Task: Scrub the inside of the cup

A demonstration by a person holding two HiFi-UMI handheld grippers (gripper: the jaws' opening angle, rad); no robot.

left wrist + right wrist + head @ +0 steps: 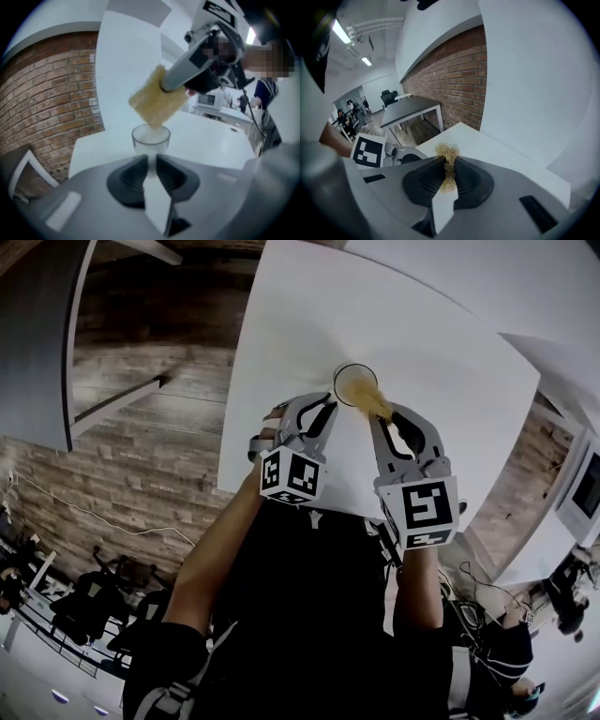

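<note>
Pinning the clear cup (pixel 151 139) upright on the surface (pixel 211 138), left hand-held gripper (pixel 151 160) sits narrow on its base so right hand-held gripper (pixel 449 161), clamping the sponge (pixel 152 101), can poke a corner inside.

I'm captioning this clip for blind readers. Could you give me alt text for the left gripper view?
The right gripper holds a yellow sponge above a clear cup, the sponge's lowest corner at the cup's mouth. The cup stands on a white table just beyond the left gripper, its jaws nearly together; a brick wall is at left.
</note>
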